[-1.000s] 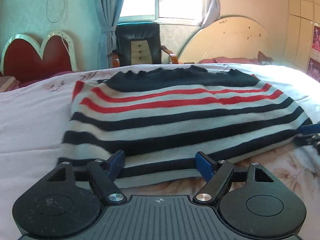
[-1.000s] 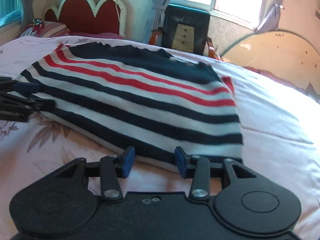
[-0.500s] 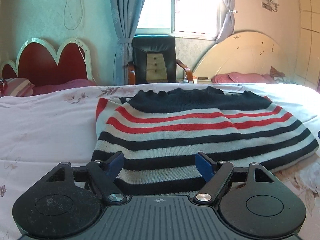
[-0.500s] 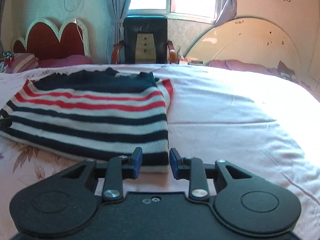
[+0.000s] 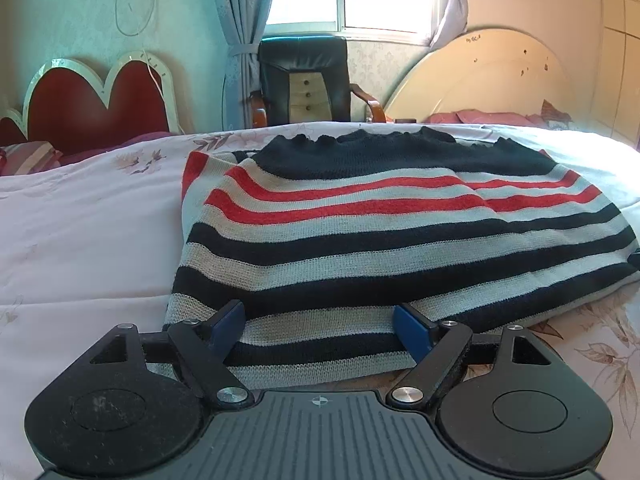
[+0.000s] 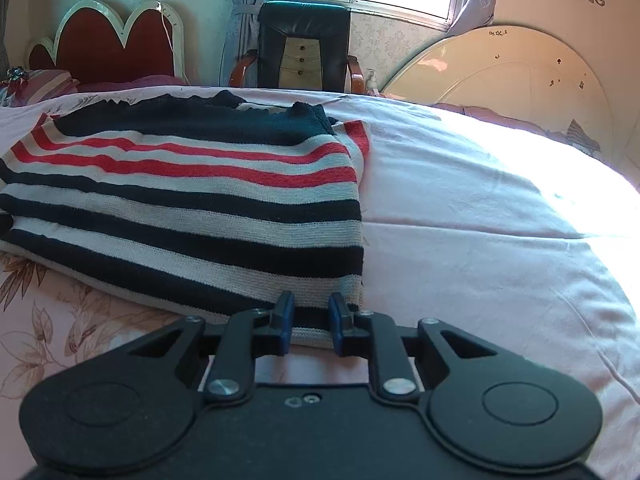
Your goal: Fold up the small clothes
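Observation:
A small knit sweater (image 5: 400,232) with navy, white and red stripes lies flat on the pink bed, navy collar at the far side; it also shows in the right wrist view (image 6: 192,200). My left gripper (image 5: 318,318) is open, its blue fingers wide apart over the sweater's near left hem. My right gripper (image 6: 310,312) is open with a narrow gap, its fingers straddling the near right corner of the hem. Whether either touches the fabric is unclear.
The pink floral bedspread (image 6: 480,240) stretches around the sweater, sunlit at the right. A red scalloped headboard (image 5: 96,104), a black armchair (image 5: 304,80) under the window and a round cream headboard (image 5: 492,76) stand beyond the bed.
Both grippers have come forward and lower onto the sweater's near hem. The right gripper's fingers have narrowed, and the left gripper has swung from the right side toward the left corner.

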`<state>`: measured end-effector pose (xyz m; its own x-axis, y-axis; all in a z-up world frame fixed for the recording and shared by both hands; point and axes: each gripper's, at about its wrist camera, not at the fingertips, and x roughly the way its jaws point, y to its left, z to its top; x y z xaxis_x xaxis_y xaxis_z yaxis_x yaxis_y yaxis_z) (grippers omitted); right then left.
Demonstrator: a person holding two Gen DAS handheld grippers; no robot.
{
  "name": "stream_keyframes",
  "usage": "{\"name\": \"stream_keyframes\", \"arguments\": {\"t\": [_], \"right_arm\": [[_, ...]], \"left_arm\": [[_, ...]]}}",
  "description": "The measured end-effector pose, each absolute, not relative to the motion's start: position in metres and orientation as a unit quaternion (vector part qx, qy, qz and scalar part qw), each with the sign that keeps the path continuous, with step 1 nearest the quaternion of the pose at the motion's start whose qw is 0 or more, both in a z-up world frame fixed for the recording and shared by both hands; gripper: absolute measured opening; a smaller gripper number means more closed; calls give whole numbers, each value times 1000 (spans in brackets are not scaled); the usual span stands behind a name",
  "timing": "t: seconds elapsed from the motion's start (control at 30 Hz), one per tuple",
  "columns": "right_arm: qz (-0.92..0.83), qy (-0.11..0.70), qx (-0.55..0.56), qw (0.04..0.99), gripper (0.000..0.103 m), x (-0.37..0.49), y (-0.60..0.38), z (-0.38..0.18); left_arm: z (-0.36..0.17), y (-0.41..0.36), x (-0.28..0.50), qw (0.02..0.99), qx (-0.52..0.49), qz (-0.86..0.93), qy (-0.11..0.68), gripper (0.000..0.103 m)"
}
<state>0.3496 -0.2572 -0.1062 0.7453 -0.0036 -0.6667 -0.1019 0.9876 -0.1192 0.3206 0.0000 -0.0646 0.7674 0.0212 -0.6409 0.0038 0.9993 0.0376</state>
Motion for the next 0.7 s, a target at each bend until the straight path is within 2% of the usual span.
{"name": "stream_keyframes", "arguments": {"t": [0.63,0.7], "right_arm": [[29,395,-88,914,19,354,-254,-97],[35,402,-80,911,26,353,-256,-87]], "left_arm": [[-50,6,319,934,8,4,357,83],[-39,11,303,940,-9,15,340,83]]}}
